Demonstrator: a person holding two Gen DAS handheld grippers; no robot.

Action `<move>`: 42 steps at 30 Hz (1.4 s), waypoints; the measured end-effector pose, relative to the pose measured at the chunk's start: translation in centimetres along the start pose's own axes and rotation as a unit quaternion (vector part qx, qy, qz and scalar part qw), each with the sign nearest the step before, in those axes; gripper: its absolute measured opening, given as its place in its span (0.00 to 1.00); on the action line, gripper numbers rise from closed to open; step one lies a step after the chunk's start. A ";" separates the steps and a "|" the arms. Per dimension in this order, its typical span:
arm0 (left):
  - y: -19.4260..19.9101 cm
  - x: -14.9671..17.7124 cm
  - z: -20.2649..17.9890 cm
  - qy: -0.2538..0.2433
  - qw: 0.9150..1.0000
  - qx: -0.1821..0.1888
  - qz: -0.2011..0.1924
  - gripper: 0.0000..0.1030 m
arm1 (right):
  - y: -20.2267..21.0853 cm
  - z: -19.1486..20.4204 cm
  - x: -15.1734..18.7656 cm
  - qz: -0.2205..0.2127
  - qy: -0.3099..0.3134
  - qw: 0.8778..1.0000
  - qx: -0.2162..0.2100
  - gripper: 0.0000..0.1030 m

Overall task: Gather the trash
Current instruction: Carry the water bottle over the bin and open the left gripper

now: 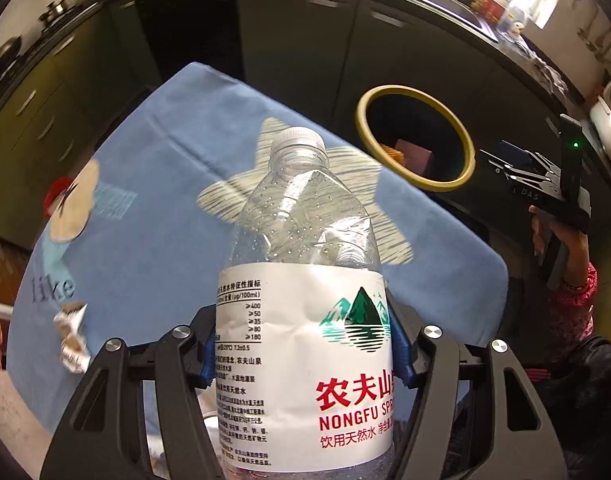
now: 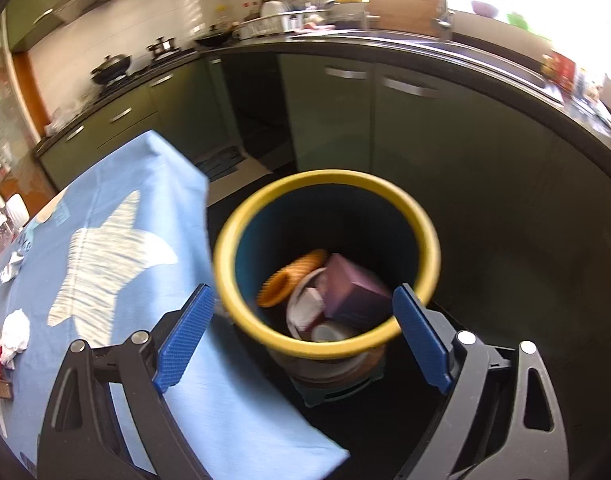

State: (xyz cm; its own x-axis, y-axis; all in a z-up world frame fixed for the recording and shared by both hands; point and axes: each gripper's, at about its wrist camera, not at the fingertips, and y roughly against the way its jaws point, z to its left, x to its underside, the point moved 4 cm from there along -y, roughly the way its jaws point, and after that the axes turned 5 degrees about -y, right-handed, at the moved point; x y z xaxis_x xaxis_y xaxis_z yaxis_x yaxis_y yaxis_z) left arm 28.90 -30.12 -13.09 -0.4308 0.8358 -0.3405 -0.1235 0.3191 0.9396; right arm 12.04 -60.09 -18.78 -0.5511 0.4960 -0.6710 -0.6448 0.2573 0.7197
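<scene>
My left gripper (image 1: pixel 305 360) is shut on an empty clear water bottle (image 1: pixel 305 208) with a white label and a white cap. Its blue pads press the label from both sides, and the bottle hangs above the blue tablecloth (image 1: pixel 153 208). The dark bin with a yellow rim (image 1: pixel 445 186) stands off the table's right edge. In the right wrist view my right gripper (image 2: pixel 301 296) is open and empty above that bin (image 2: pixel 325 178). The bin holds a purple box (image 2: pixel 357 292), orange ridged pieces (image 2: pixel 293 276) and white cups.
A crumpled wrapper (image 1: pixel 71 332) lies on the cloth at the left. White tissue (image 2: pixel 15 334) and foil (image 2: pixel 11 268) lie at the cloth's left side. Dark green kitchen cabinets (image 2: pixel 329 120) and a black counter curve behind the bin. A person's hand (image 1: pixel 561 240) holds the other gripper at the right.
</scene>
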 end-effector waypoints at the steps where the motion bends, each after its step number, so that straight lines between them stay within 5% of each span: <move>1: -0.9 -1.6 -1.4 -0.015 1.000 0.007 0.003 0.62 | 0.2 -1.2 0.0 -0.001 -0.010 1.000 0.007 0.84; 13: -14.1 -15.5 -13.6 -0.116 0.989 0.057 0.066 0.62 | 0.7 -10.6 1.1 0.003 -0.083 0.995 0.047 0.84; 19: -19.2 -20.3 -15.2 -0.108 0.991 0.035 0.067 0.64 | 0.8 -12.5 1.3 0.003 -0.098 0.994 0.057 0.84; 21: -19.6 -21.3 -14.9 -0.101 0.993 0.015 0.053 0.79 | 0.8 -12.7 1.4 0.004 -0.100 0.993 0.058 0.84; 23: -18.9 -21.8 -14.8 -0.091 0.995 0.016 0.040 0.79 | 0.8 -12.9 1.4 0.004 -0.100 0.993 0.059 0.84; 31: -9.4 -17.9 -14.4 -0.059 0.998 0.019 -0.026 0.84 | 0.4 -11.2 1.3 0.007 -0.085 0.996 0.036 0.84; 36: -1.1 -11.3 -12.5 -0.019 0.995 0.008 -0.094 0.86 | 0.7 -8.8 1.3 0.007 -0.059 0.998 0.016 0.84; 42: 8.1 -1.8 -8.7 0.051 0.983 -0.020 -0.176 0.90 | 1.4 -4.8 2.0 0.010 -0.019 1.000 -0.016 0.84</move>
State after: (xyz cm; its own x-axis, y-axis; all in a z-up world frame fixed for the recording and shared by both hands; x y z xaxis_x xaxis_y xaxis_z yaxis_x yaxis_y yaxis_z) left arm 20.87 -32.97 -4.61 -0.4415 0.6271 -0.6418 -0.3156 0.5610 0.7653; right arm 7.55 -62.70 -19.98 -0.5446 0.5314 -0.6489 -0.6507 0.2204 0.7267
